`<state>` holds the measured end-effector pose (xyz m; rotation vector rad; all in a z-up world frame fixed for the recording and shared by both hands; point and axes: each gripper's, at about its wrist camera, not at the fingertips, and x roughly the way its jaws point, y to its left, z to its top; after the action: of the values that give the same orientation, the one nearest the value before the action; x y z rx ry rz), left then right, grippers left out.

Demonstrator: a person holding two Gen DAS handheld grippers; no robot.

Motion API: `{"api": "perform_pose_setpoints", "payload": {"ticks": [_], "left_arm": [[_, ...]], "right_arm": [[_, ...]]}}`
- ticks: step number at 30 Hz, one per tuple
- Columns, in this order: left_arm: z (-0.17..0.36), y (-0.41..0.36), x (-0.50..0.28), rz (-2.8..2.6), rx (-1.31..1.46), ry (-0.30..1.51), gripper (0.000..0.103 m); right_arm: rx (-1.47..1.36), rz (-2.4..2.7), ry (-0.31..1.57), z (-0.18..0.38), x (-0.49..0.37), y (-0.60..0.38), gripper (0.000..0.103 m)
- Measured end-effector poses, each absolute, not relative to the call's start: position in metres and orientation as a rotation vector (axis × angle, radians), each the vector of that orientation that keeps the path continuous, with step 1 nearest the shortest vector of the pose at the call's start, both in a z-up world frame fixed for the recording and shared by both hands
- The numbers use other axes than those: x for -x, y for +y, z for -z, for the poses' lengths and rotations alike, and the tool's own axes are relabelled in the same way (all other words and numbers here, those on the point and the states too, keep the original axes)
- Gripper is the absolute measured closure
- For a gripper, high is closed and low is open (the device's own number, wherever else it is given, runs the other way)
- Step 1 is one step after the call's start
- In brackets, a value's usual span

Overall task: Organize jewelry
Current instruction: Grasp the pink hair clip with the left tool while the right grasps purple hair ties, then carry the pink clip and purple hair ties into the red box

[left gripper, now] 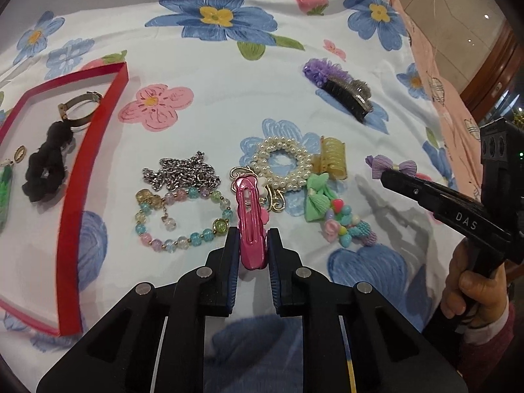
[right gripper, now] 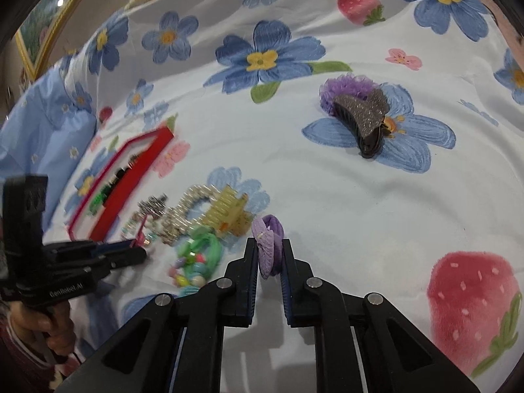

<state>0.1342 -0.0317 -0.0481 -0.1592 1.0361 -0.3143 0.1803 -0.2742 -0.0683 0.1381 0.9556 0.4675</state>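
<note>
Left gripper [left gripper: 252, 249] is clamping the glossy pink plastic snap hair clip [left gripper: 249, 222] between its jaws; right gripper [right gripper: 269, 255] is pinching the lilac fabric bow [right gripper: 269, 245]. The shallow red-walled tray [left gripper: 70, 229], far left of the left jaws, is holding about 3 pieces; roughly 7 are lying ahead unsorted.

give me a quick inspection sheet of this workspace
surface: floral bedsheet, soft and wrinkled
job's things: red tray holding black scrunchie and bangle; pearl scrunchie, bead bracelet, silver chain, yellow claw clip, green bow charm loose in a cluster
clutter: glitter claw clip on purple scrunchie, apart
grippers: left gripper shut on pink hair clip; right gripper shut on purple bow
cables: nothing seen
surroundings: pink cloth, framed picture
</note>
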Motion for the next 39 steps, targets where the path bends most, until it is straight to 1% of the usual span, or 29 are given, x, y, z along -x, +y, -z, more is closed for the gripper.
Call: {"api": "perform_pose_setpoints", "payload": {"ticks": [14,39], "left_arm": [[0.017,0.018,-0.107,0.270,0.216,0.957,0.088],[0.010,0.122,-0.079,0.099,0.316,0.897,0.088]], "right_arm": [[-0.174,-0.572,0.910,0.046,-0.157,-0.229,0.091],[-0.102,-0.763,0.898,0.032,-0.152,-0.120,0.091]]}}
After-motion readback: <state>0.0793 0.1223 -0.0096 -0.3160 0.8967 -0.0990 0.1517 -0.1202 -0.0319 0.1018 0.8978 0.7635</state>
